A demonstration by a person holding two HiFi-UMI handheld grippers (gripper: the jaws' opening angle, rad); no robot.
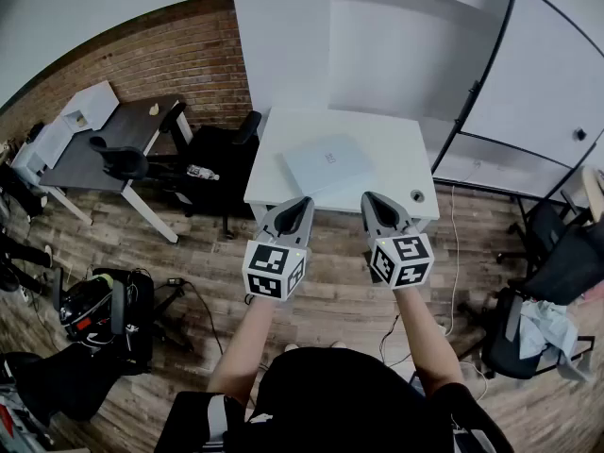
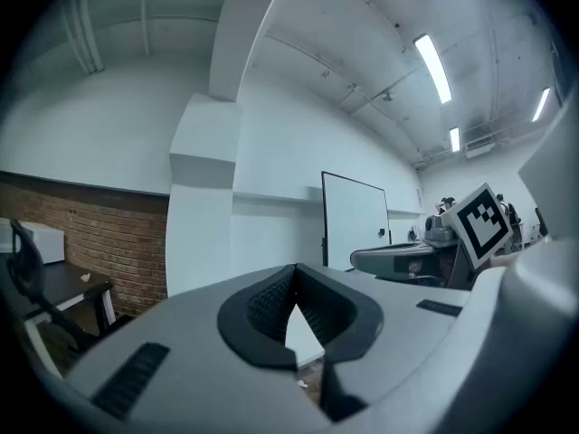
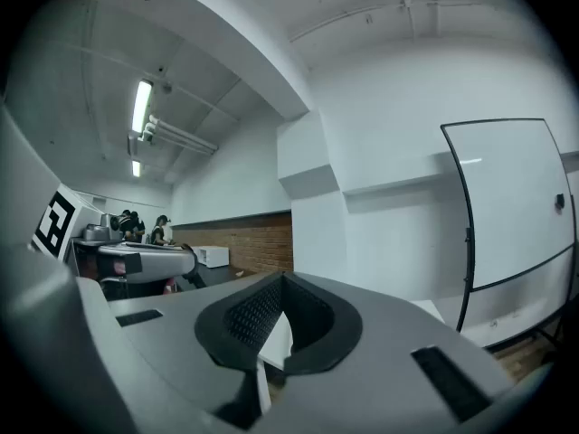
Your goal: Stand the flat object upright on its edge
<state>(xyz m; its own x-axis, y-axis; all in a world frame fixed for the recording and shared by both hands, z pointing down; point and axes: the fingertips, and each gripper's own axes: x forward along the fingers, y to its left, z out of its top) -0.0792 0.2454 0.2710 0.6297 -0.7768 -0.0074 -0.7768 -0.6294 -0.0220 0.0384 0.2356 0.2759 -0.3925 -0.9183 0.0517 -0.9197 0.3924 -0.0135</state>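
A flat pale box (image 1: 328,163) lies on its broad face in the middle of the white table (image 1: 283,140). Both grippers hover side by side just short of the table's near edge, pointing at it. My left gripper (image 1: 301,202) is shut with nothing in it, and its jaws meet in the left gripper view (image 2: 294,272). My right gripper (image 1: 369,198) is likewise shut and empty, its dark pads (image 3: 249,319) pressed together. Neither touches the box, which does not show in either gripper view.
A small round fitting (image 1: 417,195) sits at the table's near right corner. A whiteboard (image 1: 543,83) stands at the right, black office chairs (image 1: 217,154) and a dark desk (image 1: 104,144) at the left. A bag (image 1: 94,311) and another chair (image 1: 547,291) are on the wooden floor.
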